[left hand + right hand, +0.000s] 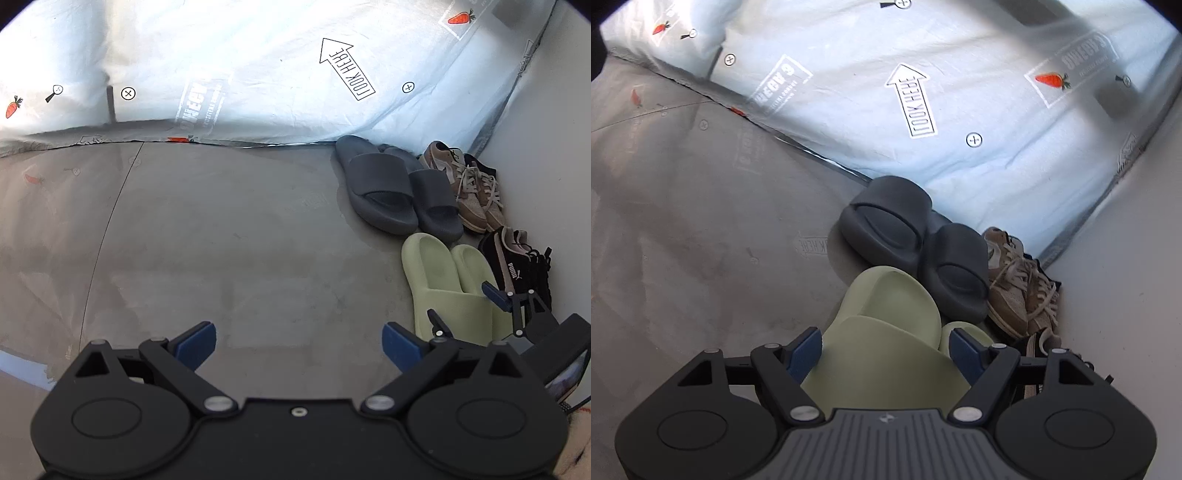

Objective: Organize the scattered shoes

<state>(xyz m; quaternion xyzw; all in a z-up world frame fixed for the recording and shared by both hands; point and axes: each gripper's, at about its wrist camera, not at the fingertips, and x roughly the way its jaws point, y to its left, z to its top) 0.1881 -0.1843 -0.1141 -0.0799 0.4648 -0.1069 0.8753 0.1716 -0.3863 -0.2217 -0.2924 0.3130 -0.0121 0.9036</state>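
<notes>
Grey floor took most of both views, bare except toward 2 and 3 o'clock. A printed sheet hung down to the floor at 12 o'clock and met a pale wall at 2 o'clock, forming a corner. All the shoes sat packed into that corner, presumably because it was the chosen tidy spot.

Grey slides lay side by side against the sheet's hem, the two touching. Tan sneakers stood just beside them at 3 o'clock, laces up, tight to the wall. Green slides made a second row nearer the camera, paired and touching. Black Puma sneakers sat between the green pair and the wall. Pairs kept together, rows parallel: sorting looked nearly finished, judging by the bare floor elsewhere.

Left gripper hovered over bare floor at 6 o'clock, jaws spread wide, nothing between them; idle, likely kept clear of the work.

Right gripper was over the near green slide, blue pads either side of its strap. Jaws were apart; whether the pads touched the foam I could not tell. The placement suggested either releasing the slide after setting it down or nudging it square to its mate.
</notes>
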